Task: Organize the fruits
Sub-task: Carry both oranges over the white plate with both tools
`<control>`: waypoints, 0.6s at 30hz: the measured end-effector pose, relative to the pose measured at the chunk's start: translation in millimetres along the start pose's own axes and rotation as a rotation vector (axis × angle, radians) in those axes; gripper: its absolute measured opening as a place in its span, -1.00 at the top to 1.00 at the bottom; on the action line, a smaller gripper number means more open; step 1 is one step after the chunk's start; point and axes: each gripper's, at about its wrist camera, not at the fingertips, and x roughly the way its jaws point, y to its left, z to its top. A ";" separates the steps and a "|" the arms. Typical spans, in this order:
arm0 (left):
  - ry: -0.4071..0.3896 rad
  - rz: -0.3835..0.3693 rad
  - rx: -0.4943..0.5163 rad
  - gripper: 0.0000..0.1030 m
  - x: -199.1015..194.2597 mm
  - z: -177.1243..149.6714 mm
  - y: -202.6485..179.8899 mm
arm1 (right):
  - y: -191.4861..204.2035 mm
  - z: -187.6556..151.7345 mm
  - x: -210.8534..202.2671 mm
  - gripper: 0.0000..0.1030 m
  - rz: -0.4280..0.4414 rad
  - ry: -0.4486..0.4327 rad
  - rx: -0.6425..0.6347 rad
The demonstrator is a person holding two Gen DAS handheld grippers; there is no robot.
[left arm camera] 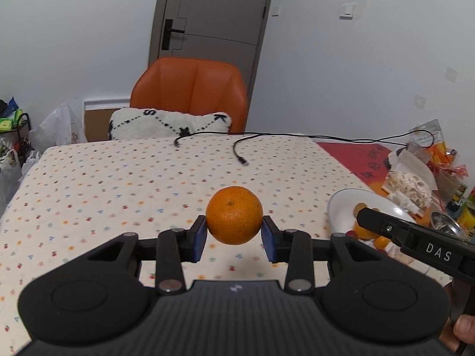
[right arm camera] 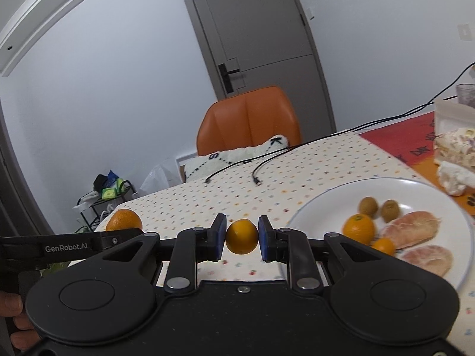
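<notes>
While both grippers hang above the dotted tablecloth, each carries a fruit:

Left gripper: clenched on a large orange, its blue pads pressed against the fruit's two sides; the fruit is lifted clear of the cloth.
Right gripper: clamped around a small orange, blue pads touching both sides, held above the cloth just left of the plate.
Hands: part of a hand shows at the lower left of the right wrist view, and fingers at the lower right of the left wrist view.
White plate: sits on the table to the right of both grippers; it holds two kiwis, a mandarin, a smaller orange fruit and two peeled pomelo segments.
Tablecloth: cream with small coloured dots, covering most of the table.
Black cables: lie loose on the far part of the cloth.
Red mat: at the table's far right, with snack packets crowded beside it.
Orange chair: stands behind the table, a white cushion on its seat.
Grey door: shut, in the back wall.
</notes>
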 end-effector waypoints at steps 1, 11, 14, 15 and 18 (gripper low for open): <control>-0.002 -0.005 0.002 0.27 -0.1 0.4 -3.6 | -3.0 0.5 -2.4 0.58 -0.005 -0.002 0.001; -0.010 -0.058 0.020 0.27 4.2 3.3 -36.7 | -28.7 6.3 -25.4 0.58 -0.052 -0.021 0.003; -0.009 -0.071 0.026 0.27 6.6 3.2 -45.3 | -36.6 8.6 -32.5 0.58 -0.058 -0.029 0.009; -0.009 -0.075 0.029 0.27 7.8 3.5 -47.6 | -39.1 9.5 -34.5 0.58 -0.061 -0.031 0.011; -0.010 -0.087 0.034 0.27 10.6 4.2 -55.0 | -45.3 12.7 -38.6 0.58 -0.072 -0.036 0.009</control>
